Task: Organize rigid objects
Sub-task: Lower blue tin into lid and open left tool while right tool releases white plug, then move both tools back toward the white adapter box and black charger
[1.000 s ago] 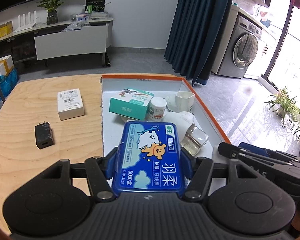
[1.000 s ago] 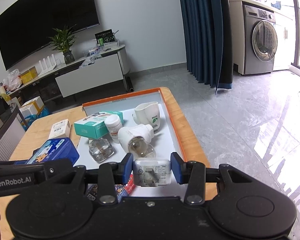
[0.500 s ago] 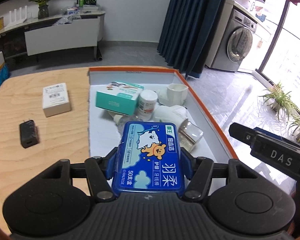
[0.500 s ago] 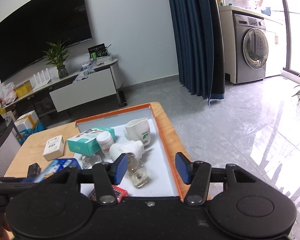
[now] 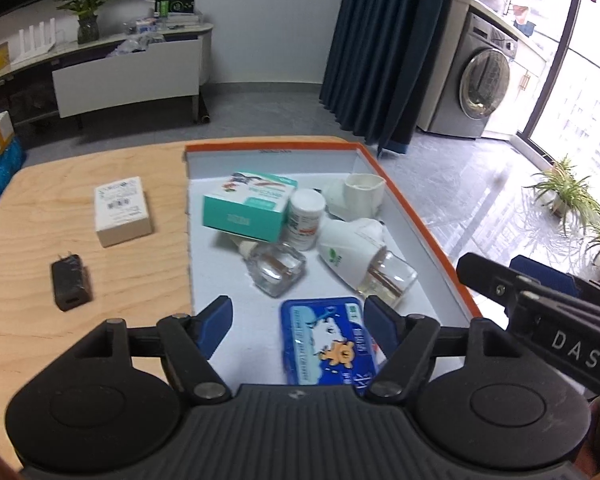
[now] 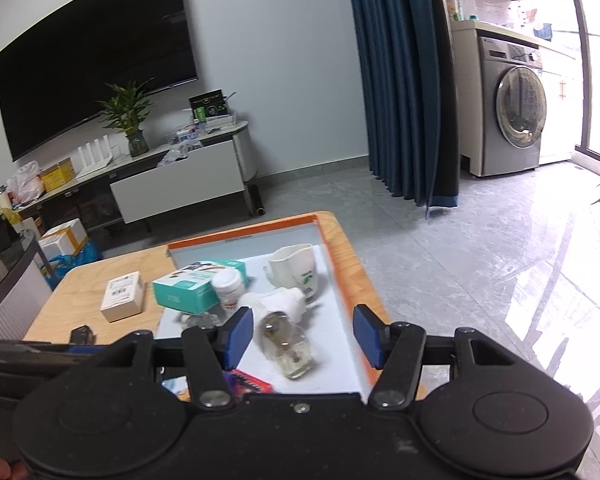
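Left wrist: left gripper [image 5: 296,322] jaws opening, blue tin [image 5: 329,342] between, pads clear. Tin stiff, light, prob. slick; grip long edges. Right gripper [image 6: 302,334] also opening, empty.

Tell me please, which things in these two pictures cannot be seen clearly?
- Blue case, left wrist view: near end hidden under the gripper body.
- Red packet, right wrist view: mostly covered by the right gripper; print unreadable.
- White pill bottle label: too small.
- Black charger, right wrist view: half hidden.

Black tongs [image 5: 296,320] with blue pads, silver screws and white "DAS" lettering.
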Demonstrator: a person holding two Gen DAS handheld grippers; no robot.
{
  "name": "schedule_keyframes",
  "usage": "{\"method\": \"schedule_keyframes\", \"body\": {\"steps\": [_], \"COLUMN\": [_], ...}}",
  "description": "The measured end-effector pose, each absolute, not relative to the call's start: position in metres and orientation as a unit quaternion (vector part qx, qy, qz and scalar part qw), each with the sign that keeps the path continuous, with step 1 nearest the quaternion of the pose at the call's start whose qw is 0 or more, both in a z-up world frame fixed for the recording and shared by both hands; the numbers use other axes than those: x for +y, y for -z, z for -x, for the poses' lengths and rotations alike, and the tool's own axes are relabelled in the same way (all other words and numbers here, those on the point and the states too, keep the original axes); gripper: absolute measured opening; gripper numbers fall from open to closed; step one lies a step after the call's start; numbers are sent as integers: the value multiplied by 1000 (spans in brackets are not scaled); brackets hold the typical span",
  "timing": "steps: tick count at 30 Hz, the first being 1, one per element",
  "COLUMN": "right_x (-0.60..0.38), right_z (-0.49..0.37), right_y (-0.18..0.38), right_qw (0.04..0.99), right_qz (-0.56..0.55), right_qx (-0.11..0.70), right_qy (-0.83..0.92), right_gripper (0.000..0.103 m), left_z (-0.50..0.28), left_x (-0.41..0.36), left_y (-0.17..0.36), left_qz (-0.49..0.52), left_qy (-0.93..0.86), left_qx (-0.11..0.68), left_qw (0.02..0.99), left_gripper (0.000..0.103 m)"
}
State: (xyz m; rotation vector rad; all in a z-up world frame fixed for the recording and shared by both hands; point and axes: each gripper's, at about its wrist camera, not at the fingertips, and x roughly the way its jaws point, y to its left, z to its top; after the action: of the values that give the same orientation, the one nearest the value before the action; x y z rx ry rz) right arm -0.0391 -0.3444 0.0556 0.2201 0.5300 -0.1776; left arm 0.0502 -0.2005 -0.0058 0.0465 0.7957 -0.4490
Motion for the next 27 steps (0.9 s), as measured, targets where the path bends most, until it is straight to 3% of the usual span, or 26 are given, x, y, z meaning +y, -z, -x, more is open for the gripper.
{"method": "schedule_keyframes", "body": {"steps": [13,27], "right_x": [-289,-170], "right_z": [13,-49], "right_y": [-56,-20], "right_qw": [955,926], "right_qz": [-80,-59], "right_qx": [286,356], "right_qy": [29,-111], "right_gripper": [71,71], "left_z": [-54,-75], "left_x": [-134,-2], "left_y": [-8,4], "left_qz": [6,55], "left_qy": [160,33], "left_qx": [375,388], "left_qw": [913,920], "left_gripper": [76,77]}}
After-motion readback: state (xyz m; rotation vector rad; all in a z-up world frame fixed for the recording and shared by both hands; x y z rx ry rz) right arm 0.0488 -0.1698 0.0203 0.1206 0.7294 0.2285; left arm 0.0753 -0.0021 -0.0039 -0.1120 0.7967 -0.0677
